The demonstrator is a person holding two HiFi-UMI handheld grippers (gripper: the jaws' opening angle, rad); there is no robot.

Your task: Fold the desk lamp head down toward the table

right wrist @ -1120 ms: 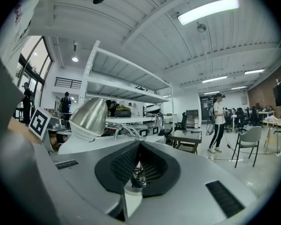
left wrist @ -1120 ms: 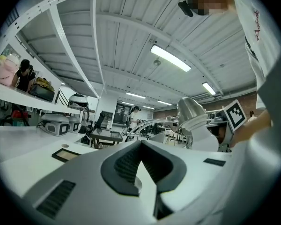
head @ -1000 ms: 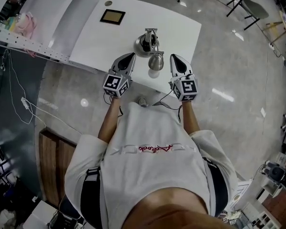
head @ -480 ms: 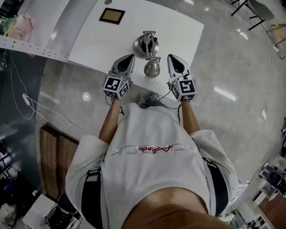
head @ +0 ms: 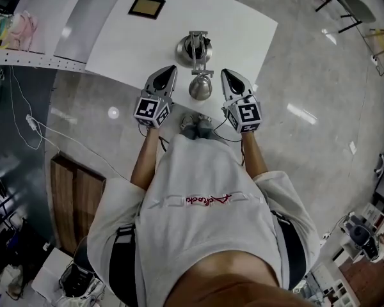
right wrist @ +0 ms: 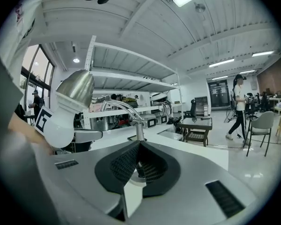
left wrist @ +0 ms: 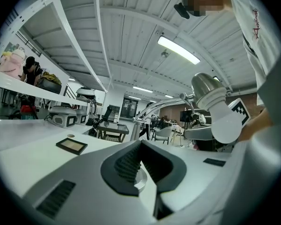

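your left gripper and right gripper are both pinched fully closed, nothing between the jaws of either one. the brushed silver metal desk lamp stands on its round base on the white table. its cone-shaped lamp head hangs between your two grippers at the table's near edge, with a gap on each side. a small dark-framed square plate lies well off toward the far corner.

1 lamp; 2 grippers; 1 tbl
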